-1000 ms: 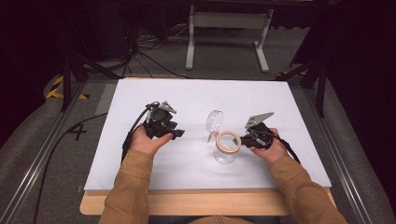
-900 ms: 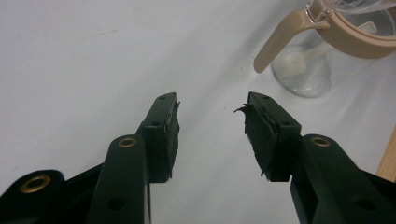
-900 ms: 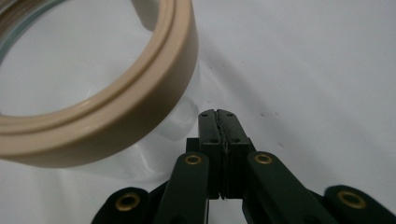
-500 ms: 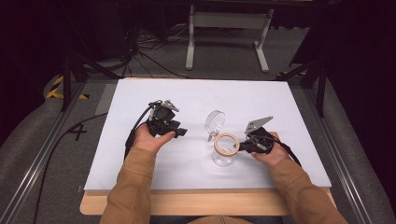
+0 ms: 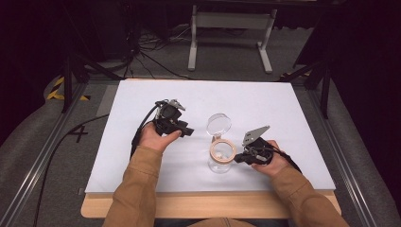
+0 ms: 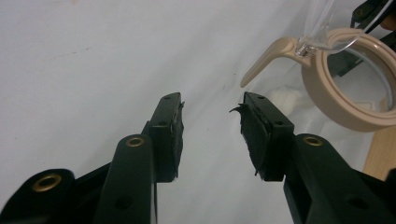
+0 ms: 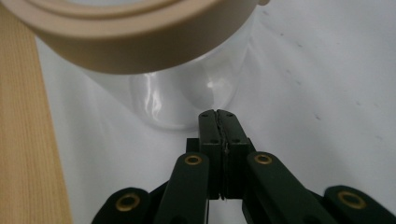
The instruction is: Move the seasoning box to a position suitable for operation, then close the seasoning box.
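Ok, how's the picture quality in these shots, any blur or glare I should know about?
High view: white table cover evenly lit, surroundings dark. Left gripper view: jaws sharp, the jar's beige rim slightly soft. Right gripper view: that rim blurred up close, soft highlights on the clear jar, the shut jaws in focus.

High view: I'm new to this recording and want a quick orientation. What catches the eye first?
A clear jar with a beige rim stands near the middle of the white table, its clear lid flipped open behind it. The right claw sits shut, just beside the jar, gripping nothing. The left claw is held open a little way to the jar's left.
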The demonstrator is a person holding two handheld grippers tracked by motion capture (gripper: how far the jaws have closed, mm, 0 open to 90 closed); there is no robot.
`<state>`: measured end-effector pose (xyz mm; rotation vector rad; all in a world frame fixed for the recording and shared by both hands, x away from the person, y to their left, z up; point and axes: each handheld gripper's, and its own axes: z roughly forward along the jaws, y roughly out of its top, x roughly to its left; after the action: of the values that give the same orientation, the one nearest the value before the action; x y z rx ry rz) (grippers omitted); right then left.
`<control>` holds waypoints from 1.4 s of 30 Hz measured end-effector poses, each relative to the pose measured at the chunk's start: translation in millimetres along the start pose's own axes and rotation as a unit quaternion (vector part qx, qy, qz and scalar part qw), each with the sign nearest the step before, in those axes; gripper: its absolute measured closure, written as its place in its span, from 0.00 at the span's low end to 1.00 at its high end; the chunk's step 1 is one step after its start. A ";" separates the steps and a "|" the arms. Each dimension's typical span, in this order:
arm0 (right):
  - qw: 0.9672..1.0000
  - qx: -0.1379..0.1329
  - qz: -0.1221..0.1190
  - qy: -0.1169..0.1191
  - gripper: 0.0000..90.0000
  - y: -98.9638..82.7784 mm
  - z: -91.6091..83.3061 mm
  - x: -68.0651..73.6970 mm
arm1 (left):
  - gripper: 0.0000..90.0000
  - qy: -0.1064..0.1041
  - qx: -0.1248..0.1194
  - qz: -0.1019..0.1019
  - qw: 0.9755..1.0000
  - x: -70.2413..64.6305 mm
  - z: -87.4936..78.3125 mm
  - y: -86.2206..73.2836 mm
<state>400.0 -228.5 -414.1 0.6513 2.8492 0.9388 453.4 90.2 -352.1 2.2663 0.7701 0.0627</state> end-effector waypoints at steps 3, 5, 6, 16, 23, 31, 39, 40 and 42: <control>1.000 0.005 -0.007 0.004 1.00 1.6 3.2 5.8 | 0.67 -0.007 0.002 0.000 1.000 0.0 0.7 0.6; 1.000 0.006 -0.012 0.008 1.00 2.6 5.3 8.4 | 0.68 -0.009 0.002 0.000 1.000 0.1 0.6 0.5; 1.000 0.007 -0.017 0.009 1.00 3.2 6.7 9.8 | 0.68 -0.013 -0.002 0.000 1.000 0.3 1.0 0.2; 1.000 0.006 -0.026 0.006 1.00 6.4 3.0 12.6 | 0.71 -0.025 -0.006 -0.001 1.000 2.6 -2.2 -0.5; 0.998 -0.058 -0.010 -0.021 1.00 9.1 -26.9 9.3 | 0.77 -0.022 -0.035 0.001 0.999 0.4 -7.1 1.9; 0.994 -0.108 -0.023 -0.022 1.00 21.5 -45.4 23.5 | 0.82 -0.008 -0.067 0.000 0.998 -2.5 -9.5 3.1; 0.988 -0.155 -0.020 0.006 1.00 34.4 -52.0 39.9 | 0.83 -0.017 -0.124 -0.009 0.992 -6.1 0.1 6.0; 0.987 -0.158 -0.020 0.006 1.00 35.7 -51.3 41.7 | 0.83 -0.019 -0.127 -0.014 0.992 -7.2 1.6 6.2; 0.987 -0.162 -0.018 0.006 1.00 38.1 -48.2 44.8 | 0.83 -0.022 -0.136 -0.015 0.990 -8.7 5.5 7.4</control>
<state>364.1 -208.9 -350.0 0.5572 2.6181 1.3607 451.5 77.9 -349.7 1.9904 0.7252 0.0975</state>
